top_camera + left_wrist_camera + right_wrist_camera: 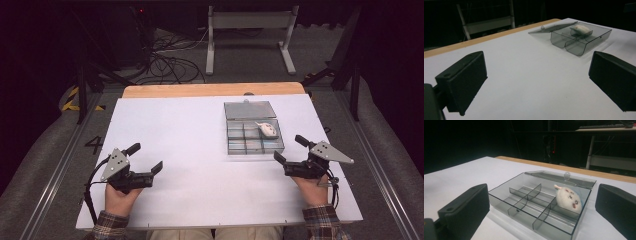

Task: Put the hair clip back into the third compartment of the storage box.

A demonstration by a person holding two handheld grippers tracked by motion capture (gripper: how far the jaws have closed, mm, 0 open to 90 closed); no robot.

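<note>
Both grippers idling with jaws spread, empty: left gripper [148, 157], right gripper [289, 148]; plush toy [568, 199] sitting in a far-row compartment of the open divider box [254, 145]; looking light, soft, squashy; pinching its midsection gently, avoiding brittle plastic walls.

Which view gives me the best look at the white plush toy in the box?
The right gripper view: the plush toy is close, face markings visible. The high view shows it small; the left gripper view shows it far off, through the box wall.
</note>
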